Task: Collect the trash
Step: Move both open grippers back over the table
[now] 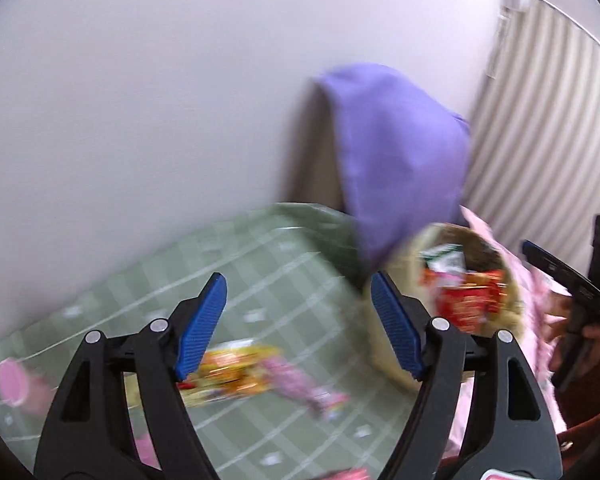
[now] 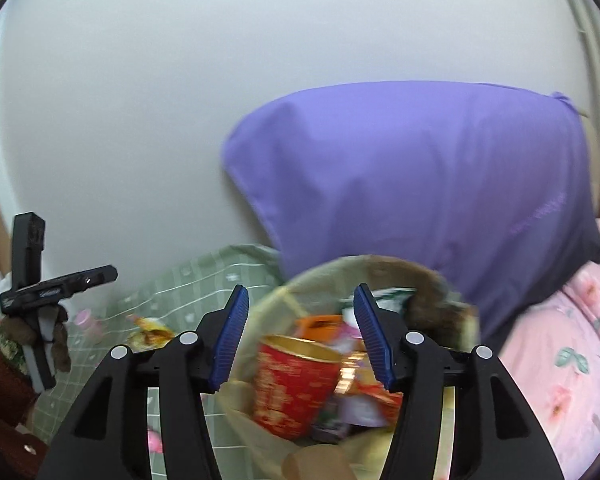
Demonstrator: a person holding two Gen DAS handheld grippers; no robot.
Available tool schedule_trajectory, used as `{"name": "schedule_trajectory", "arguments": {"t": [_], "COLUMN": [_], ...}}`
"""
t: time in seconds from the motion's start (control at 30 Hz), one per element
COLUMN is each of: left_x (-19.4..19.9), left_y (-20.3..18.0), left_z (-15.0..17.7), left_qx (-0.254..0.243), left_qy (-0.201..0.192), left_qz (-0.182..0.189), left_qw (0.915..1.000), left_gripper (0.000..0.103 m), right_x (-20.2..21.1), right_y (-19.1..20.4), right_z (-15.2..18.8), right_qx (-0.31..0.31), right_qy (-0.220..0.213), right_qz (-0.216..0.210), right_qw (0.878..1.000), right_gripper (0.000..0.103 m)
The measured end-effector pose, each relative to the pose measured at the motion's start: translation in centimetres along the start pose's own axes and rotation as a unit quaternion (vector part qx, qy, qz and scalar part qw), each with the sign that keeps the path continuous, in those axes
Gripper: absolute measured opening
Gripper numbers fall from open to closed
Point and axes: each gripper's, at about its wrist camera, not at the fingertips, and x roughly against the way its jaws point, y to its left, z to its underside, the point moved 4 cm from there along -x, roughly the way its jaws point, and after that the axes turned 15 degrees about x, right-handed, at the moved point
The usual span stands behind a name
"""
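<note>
A beige trash bag stands open on the bed, holding a red paper cup and several crumpled wrappers. My right gripper hovers just above its mouth, open, with nothing pressed between its blue pads. My left gripper is open and empty over the green checked sheet, left of the bag. Below it on the sheet lie a yellow-orange snack wrapper and a pink wrapper. This view is blurred by motion.
A purple pillow leans on the white wall behind the bag. A pink floral quilt lies to the right. A pink item sits at the sheet's left edge. A hand in a red-brown sleeve holds the right gripper.
</note>
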Motion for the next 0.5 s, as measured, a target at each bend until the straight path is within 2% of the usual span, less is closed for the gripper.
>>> {"name": "schedule_trajectory", "arguments": {"t": [0.17,0.27,0.37,0.5], "left_x": [2.9,3.8,3.8,2.2], "left_y": [7.4,10.1,11.7,13.4], "left_z": [0.8,2.2,3.7,6.2], "left_qx": [0.05,0.076,0.08,0.071], "left_qy": [-0.015,-0.012,-0.004,0.036], "left_qz": [-0.064,-0.078,-0.086,-0.091], "left_qw": [0.9966,0.994,0.9931,0.9927], "left_gripper": [0.071,0.072,0.072,0.072], "right_x": [-2.9,-4.0,-5.2,-6.9], "right_y": [4.5,7.4,9.9,12.9], "right_z": [-0.1,-0.1,-0.2,0.2], "right_qx": [0.047,0.077,0.104,0.118], "right_qy": [0.035,0.049,0.06,0.08], "right_qz": [-0.045,-0.071,-0.091,-0.127], "right_qw": [0.997,0.993,0.989,0.982], "right_gripper": [0.052,0.052,0.052,0.052]}}
